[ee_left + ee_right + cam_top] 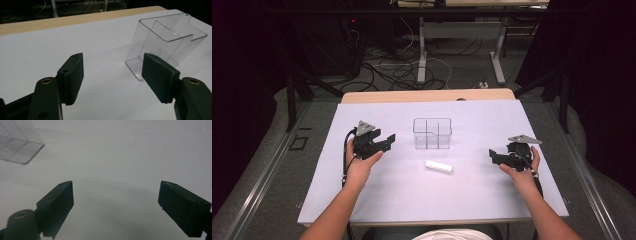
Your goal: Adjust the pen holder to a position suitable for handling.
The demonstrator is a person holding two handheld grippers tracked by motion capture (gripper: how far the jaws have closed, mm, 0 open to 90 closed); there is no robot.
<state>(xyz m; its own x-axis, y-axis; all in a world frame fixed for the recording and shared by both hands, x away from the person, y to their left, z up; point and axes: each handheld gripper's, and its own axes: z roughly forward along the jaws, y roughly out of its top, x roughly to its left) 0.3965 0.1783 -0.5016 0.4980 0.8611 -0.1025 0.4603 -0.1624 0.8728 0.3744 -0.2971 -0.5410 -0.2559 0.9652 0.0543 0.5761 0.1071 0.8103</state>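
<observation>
The high view is showing a white block [438, 166] toward the table's [362, 200] near edge; the left gripper [384, 141] and right gripper [495, 156] are gaping wide, holding nothing, flanking a clear box [432, 133].

You see the white sheet [387, 190] lit evenly from above while the room around it stays dark; both gripper views look dim, soft and grainy, with faint shadows.
</observation>
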